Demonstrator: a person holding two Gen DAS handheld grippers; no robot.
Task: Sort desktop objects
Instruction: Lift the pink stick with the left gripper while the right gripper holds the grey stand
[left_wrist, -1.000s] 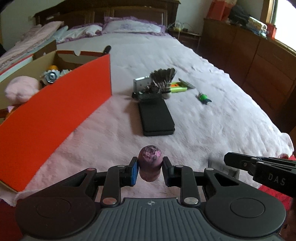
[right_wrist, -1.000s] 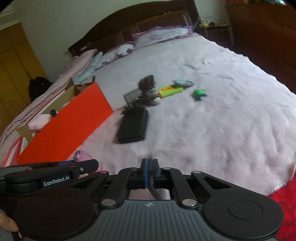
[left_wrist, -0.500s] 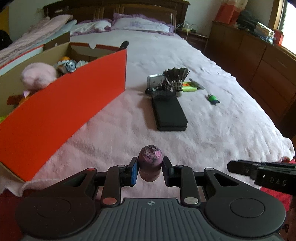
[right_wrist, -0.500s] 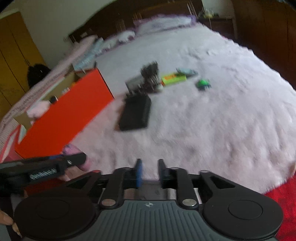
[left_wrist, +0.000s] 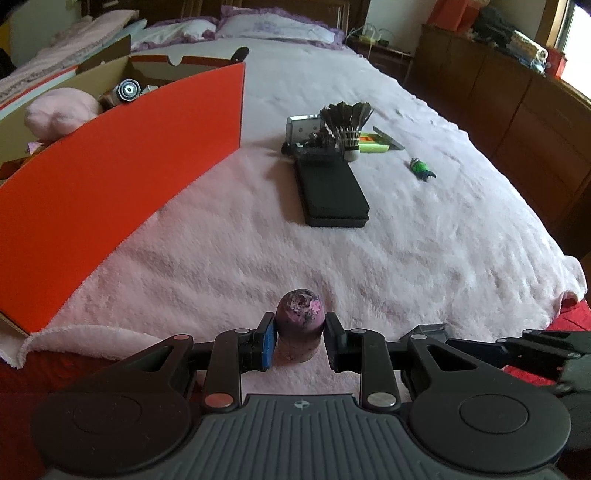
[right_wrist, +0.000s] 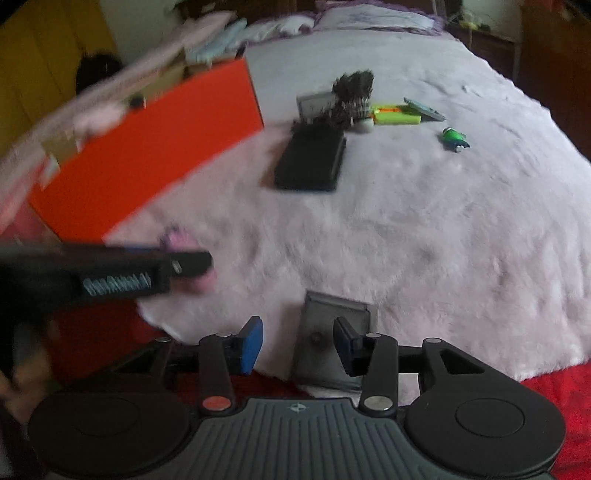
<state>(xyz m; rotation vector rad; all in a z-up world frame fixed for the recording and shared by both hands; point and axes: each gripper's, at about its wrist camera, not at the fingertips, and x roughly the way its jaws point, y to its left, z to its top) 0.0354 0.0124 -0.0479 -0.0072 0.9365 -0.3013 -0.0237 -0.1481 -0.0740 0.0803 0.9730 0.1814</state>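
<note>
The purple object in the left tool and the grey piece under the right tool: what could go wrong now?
1. The grey piece lies at the blanket's edge, between the right tool's just-opened pads; it may slide off.
2. The left tool grips the purple object only low down; it might tip before reaching the orange box.

The right gripper (right_wrist: 297, 341) jaws have just been opening, leaving a grey flat case (right_wrist: 330, 334) lying between them
</note>
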